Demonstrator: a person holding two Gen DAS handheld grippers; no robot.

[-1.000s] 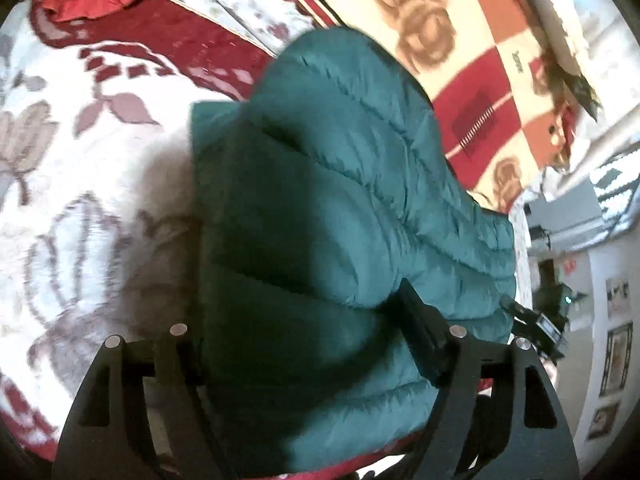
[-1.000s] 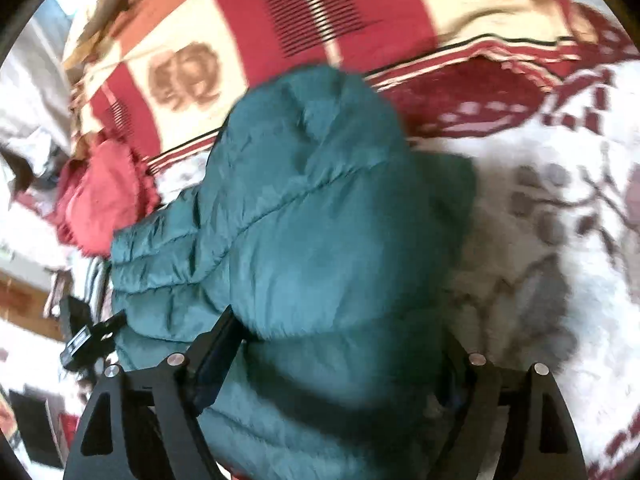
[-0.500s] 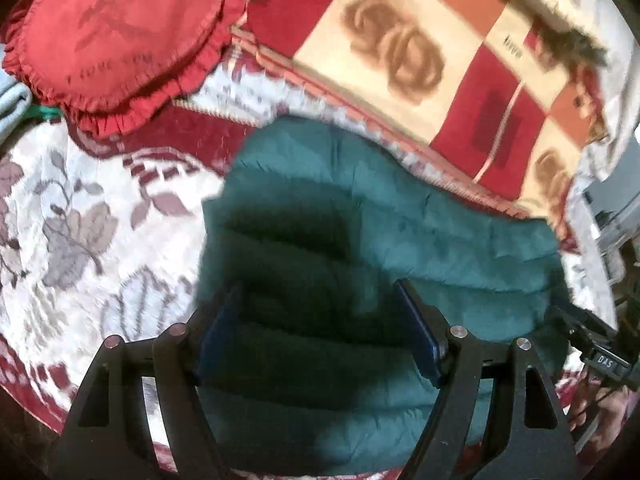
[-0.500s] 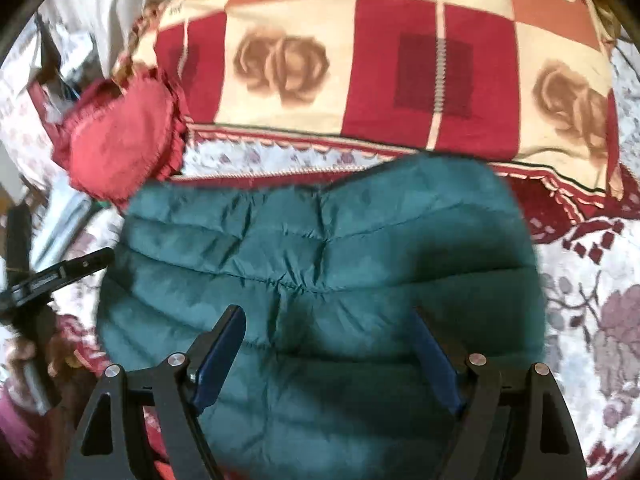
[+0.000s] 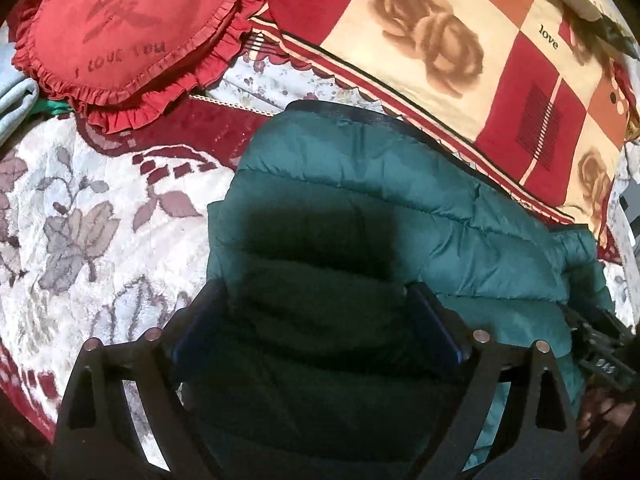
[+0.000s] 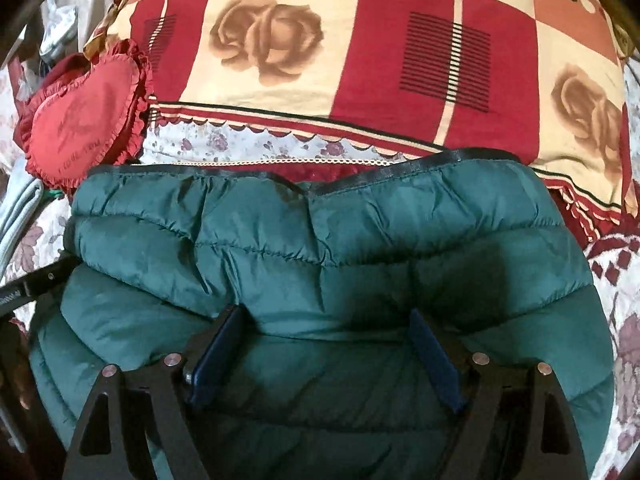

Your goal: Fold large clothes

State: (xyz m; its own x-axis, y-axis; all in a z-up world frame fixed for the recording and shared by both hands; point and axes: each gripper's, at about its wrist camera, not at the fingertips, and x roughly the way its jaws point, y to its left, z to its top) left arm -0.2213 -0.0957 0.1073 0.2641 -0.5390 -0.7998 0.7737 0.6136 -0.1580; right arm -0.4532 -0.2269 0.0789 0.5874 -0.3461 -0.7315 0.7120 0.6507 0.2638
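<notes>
A teal quilted puffer jacket [image 6: 360, 248] is laid on a bed covered by a white bedspread with grey leaf and dark red patterns [image 5: 80, 208]. In the right wrist view the jacket is seen folded into a broad bundle, its black-trimmed edge lying just in front of a red, cream and orange checked blanket with brown roses [image 6: 360, 48]. A red heart-shaped ruffled cushion [image 5: 120, 28] lies beside that blanket, apart from the jacket's left edge, and a pale blue cloth [image 5: 16, 100] is seen just beyond the cushion at the frame edge.

The left tool [image 5: 316, 320] is held over the jacket's left part with its fingers spread wide, blue pads on either side of dark, shadowed quilting; nothing is clamped between them. The right tool [image 6: 328, 344] is likewise spread open over the jacket's middle, its two blue pads [image 6: 218, 356] resting against or just above the fabric; contact cannot be told. The right tool's black body [image 5: 600, 352] is glimpsed at the jacket's far right edge in the left wrist view.
</notes>
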